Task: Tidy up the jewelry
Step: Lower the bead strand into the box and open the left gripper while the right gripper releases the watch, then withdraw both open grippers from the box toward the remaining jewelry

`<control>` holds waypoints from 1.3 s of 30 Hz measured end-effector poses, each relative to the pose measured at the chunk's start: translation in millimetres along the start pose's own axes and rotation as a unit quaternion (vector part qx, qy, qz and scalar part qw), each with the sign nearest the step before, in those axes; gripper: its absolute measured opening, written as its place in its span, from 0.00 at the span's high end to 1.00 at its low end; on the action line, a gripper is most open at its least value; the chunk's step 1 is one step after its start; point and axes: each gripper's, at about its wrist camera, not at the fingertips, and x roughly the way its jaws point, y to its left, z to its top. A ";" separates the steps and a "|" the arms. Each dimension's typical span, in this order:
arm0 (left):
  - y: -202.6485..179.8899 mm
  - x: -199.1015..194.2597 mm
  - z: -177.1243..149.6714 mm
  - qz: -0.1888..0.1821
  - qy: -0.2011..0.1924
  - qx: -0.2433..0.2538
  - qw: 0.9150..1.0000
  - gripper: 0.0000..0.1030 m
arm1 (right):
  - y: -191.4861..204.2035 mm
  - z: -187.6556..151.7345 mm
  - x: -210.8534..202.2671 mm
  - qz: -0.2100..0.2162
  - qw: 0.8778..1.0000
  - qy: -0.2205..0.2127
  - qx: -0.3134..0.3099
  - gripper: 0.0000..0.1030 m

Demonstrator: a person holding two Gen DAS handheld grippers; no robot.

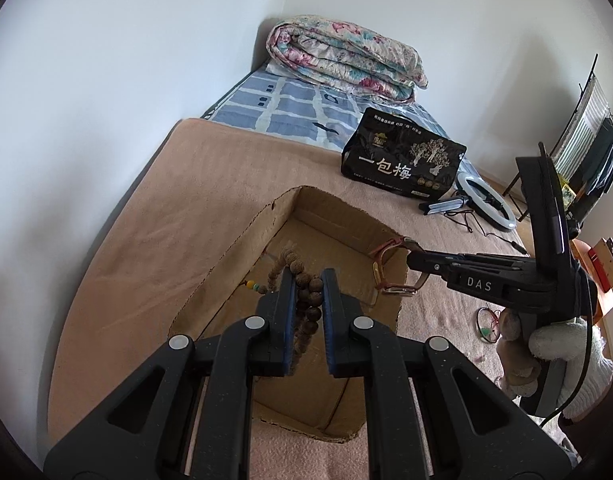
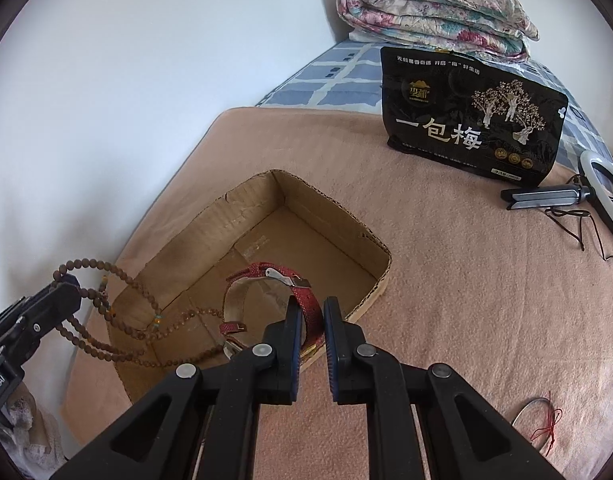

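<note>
The left claw (image 1: 308, 304) grips a string of brown prayer beads (image 2: 106, 320), whose loops drape over the left wall into the open cardboard box (image 2: 338, 208) on the bed's tan blanket (image 2: 446, 280). The right claw (image 2: 311, 320) pinches a red-strapped watch (image 2: 274, 280), held above the box's right side

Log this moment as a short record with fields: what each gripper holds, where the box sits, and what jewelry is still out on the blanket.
left gripper: shut on bead necklace, loops hanging into the box
right gripper: shut on red-strap watch, over the box's near edge
cardboard box: open top, on pink blanket
still out: thin bangle with red string on the blanket, right of the box
</note>
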 end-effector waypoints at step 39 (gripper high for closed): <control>-16.4 10.8 -9.9 0.027 0.013 0.033 0.999 0.47 | 7.7 1.5 -9.6 -0.035 0.998 -0.040 -0.028 0.09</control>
